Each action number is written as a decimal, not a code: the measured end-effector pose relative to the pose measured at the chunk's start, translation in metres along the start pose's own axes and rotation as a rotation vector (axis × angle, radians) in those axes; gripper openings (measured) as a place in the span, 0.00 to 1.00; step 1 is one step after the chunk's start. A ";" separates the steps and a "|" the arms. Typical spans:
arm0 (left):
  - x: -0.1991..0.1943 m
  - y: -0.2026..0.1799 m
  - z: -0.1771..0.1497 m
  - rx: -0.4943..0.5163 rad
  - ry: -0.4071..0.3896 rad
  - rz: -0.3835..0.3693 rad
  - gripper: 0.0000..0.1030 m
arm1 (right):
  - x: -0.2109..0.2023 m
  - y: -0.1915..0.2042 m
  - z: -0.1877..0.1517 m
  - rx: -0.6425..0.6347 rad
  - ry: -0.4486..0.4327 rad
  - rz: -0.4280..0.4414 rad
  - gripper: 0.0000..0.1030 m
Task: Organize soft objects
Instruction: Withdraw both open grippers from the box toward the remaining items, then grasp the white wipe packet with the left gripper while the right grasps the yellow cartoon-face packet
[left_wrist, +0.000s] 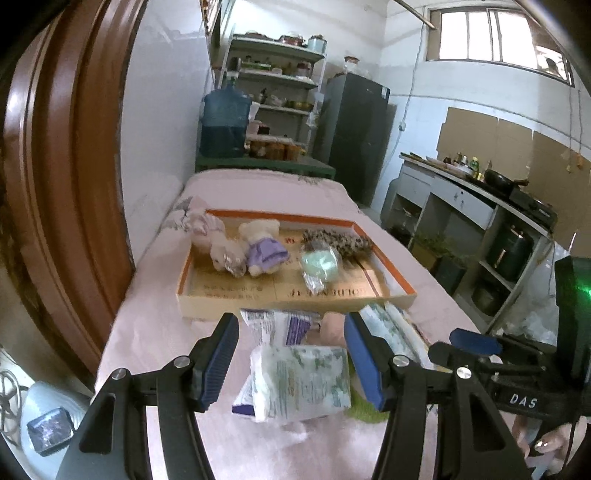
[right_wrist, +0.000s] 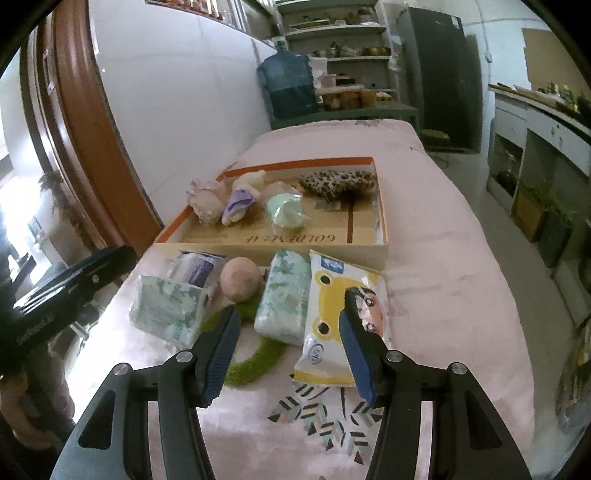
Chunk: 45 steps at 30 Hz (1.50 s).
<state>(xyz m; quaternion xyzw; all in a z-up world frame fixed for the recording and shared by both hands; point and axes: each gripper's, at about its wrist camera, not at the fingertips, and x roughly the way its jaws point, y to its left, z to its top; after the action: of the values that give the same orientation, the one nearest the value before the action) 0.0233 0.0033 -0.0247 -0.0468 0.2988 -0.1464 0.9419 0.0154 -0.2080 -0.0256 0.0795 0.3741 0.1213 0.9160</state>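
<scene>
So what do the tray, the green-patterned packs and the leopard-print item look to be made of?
The tray: cardboard, matte tan with printed lettering and an orange rim. The green-patterned packs: thin glossy plastic wrap, crinkled and catching light, probably over tissue. The leopard-print item: seemingly fuzzy fabric; blur leaves it uncertain.

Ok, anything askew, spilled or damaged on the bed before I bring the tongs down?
Nothing spilled or torn. The loose items just lie untidily in front of the tray: one tissue pack leans on another, and the green ring is half buried under the middle pack. Toys in the tray lie on their sides.
</scene>
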 end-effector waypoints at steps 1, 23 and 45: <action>0.002 0.000 -0.002 0.001 0.007 -0.003 0.57 | 0.000 0.000 -0.001 0.002 0.001 -0.003 0.56; 0.041 0.008 -0.033 -0.057 0.145 -0.044 0.53 | 0.013 -0.012 -0.009 0.045 0.030 0.002 0.56; 0.023 -0.032 -0.038 0.049 0.080 -0.129 0.21 | 0.018 -0.028 -0.013 0.082 0.048 -0.066 0.56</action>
<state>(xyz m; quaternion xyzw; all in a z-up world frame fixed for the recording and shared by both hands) 0.0115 -0.0340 -0.0623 -0.0368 0.3291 -0.2159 0.9186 0.0231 -0.2294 -0.0537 0.1015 0.4029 0.0772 0.9063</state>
